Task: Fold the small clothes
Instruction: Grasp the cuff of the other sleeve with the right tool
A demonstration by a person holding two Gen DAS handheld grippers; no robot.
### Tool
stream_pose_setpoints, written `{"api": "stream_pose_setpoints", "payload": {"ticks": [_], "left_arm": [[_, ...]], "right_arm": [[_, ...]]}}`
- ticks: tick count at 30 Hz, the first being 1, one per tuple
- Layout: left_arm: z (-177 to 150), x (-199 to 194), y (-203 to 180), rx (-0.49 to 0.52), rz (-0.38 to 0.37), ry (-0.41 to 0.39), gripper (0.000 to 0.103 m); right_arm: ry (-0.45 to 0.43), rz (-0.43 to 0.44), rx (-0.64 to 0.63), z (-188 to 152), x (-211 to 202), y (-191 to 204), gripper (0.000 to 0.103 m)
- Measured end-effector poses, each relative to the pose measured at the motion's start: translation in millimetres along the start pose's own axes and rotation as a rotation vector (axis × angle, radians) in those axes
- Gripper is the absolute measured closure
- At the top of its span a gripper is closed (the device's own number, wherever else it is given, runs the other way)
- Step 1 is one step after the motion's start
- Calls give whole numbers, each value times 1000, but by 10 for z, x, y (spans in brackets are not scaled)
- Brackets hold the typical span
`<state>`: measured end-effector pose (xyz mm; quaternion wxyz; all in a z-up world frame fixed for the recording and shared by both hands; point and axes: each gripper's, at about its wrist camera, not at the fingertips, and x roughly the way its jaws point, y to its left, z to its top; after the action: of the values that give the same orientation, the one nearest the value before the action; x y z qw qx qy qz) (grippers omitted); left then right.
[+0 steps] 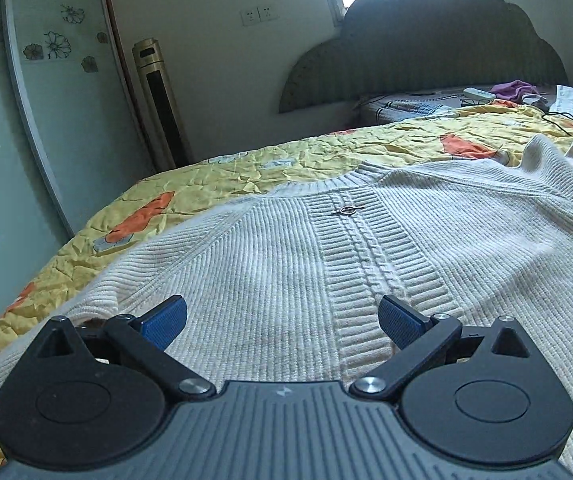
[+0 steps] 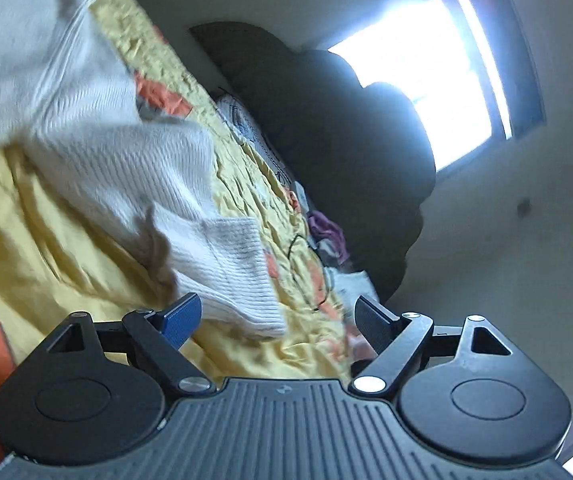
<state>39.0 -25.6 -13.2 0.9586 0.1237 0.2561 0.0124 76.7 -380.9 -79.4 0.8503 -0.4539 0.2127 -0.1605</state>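
The cream ribbed knit cardigan (image 1: 326, 248) lies flat on the bed, its sleeve cuff (image 2: 242, 276) just ahead of the released right gripper (image 2: 278, 320), the left gripper (image 1: 282, 320) likewise released.

Black claw (image 1: 282, 322), blue ribbed pads (image 1: 166, 322)

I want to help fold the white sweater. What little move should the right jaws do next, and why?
Probably ease the right gripper forward onto the sleeve cuff and close. Its jaws stand open and hold nothing, and the cuff lies just ahead on the yellow bedspread. The sweater body already lies flat, so the loose sleeve seems next to fold in.
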Motion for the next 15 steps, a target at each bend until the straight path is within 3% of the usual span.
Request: {"api": "stream_pose_setpoints", "payload": {"ticks": [3,7,12,15], "left_arm": [[-30,57,-34,-7,-21,19,0],[-67,125,-122,21,-24,42,0],[-97,168,-188,54,-22,60,0],[-110,198,-201,59,-26,76,0]], "right_arm": [[18,-12,-138,-124,174,25,23],[18,74,-88,-144,339,-27,33],[-56,139,-125,-51,336,41,40],[-65,229,-73,36,336,-43,55]]}}
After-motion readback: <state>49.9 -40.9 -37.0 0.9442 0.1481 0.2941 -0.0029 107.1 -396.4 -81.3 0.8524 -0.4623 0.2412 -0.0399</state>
